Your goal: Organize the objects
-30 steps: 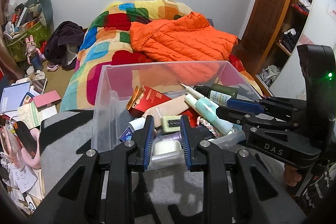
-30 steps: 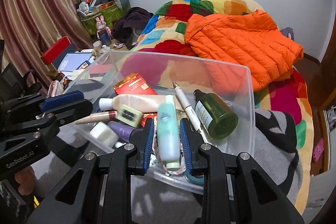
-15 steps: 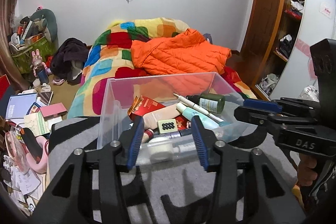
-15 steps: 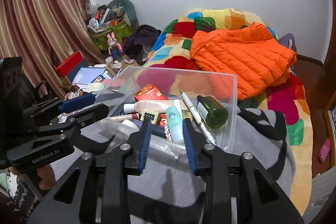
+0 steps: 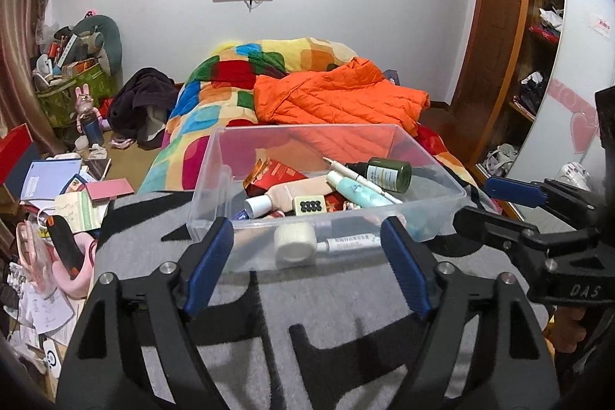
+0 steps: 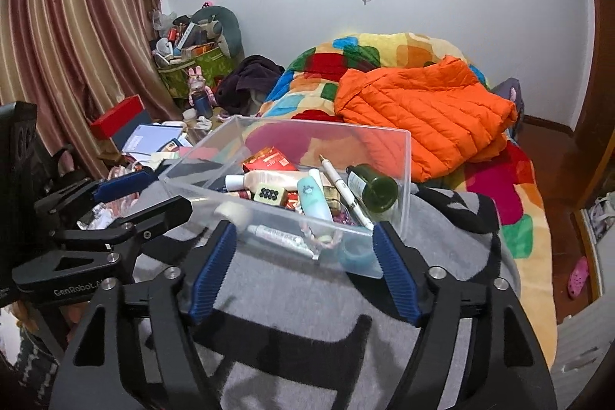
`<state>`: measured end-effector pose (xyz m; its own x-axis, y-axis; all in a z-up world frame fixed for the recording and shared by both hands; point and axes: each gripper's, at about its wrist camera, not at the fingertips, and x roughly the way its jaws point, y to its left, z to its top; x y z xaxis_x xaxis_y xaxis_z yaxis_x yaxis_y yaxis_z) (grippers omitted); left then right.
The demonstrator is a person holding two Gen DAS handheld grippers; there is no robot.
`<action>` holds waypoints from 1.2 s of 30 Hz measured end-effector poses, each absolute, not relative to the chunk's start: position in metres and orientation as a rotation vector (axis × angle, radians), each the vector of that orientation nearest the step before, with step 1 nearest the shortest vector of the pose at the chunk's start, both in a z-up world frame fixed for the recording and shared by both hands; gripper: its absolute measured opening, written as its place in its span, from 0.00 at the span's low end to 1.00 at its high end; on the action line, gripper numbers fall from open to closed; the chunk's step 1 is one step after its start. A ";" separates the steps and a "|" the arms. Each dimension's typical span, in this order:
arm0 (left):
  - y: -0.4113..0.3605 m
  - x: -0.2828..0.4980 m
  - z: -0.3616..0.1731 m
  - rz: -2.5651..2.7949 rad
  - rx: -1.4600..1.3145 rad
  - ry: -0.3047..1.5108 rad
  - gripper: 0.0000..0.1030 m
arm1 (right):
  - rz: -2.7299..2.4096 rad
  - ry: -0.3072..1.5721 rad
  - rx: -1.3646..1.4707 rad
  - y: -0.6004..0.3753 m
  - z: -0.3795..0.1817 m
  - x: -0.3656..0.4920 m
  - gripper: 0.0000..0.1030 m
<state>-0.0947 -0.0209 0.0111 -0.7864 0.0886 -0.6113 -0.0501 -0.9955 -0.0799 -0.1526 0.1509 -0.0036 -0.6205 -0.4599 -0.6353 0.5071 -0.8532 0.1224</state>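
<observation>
A clear plastic bin (image 5: 215, 187) (image 6: 403, 179) stands on a grey and black blanket (image 5: 307, 302). It holds a dark green bottle (image 5: 388, 173) (image 6: 373, 189), a light blue tube (image 5: 353, 189) (image 6: 313, 196), a white pen (image 6: 344, 189), a red box (image 5: 275, 173) (image 6: 269, 160), a beige bottle (image 5: 296, 191), a white roll (image 5: 294, 243) and a white tube (image 5: 348, 243). My left gripper (image 5: 307, 269) is open and empty, just in front of the bin. My right gripper (image 6: 305, 269) is open and empty too, near the bin's front wall. Each gripper shows in the other's view, the right one (image 5: 496, 206) and the left one (image 6: 150, 196).
An orange puffer jacket (image 5: 338, 98) lies on a multicoloured quilt (image 5: 230, 79) behind the bin. Books, papers and boxes (image 5: 57, 187) litter the floor at left, with a green basket (image 5: 73, 91) of clutter. A wooden shelf unit (image 5: 538, 64) stands at right.
Both grippers have pulled back from the bin and their jaws have opened wide. The light blue tube that lay between the right gripper's fingers now lies in the bin.
</observation>
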 end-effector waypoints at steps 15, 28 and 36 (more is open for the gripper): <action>-0.017 -0.086 0.003 2.908 -1.001 -0.082 0.89 | -2.473 0.129 0.935 0.151 -0.019 -0.144 0.76; -0.016 -0.085 0.004 2.904 -0.996 -0.083 0.90 | -2.472 0.119 0.939 0.152 -0.019 -0.146 0.76; -0.017 -0.084 0.006 2.910 -0.986 -0.086 0.94 | -2.476 0.117 0.934 0.151 -0.018 -0.144 0.77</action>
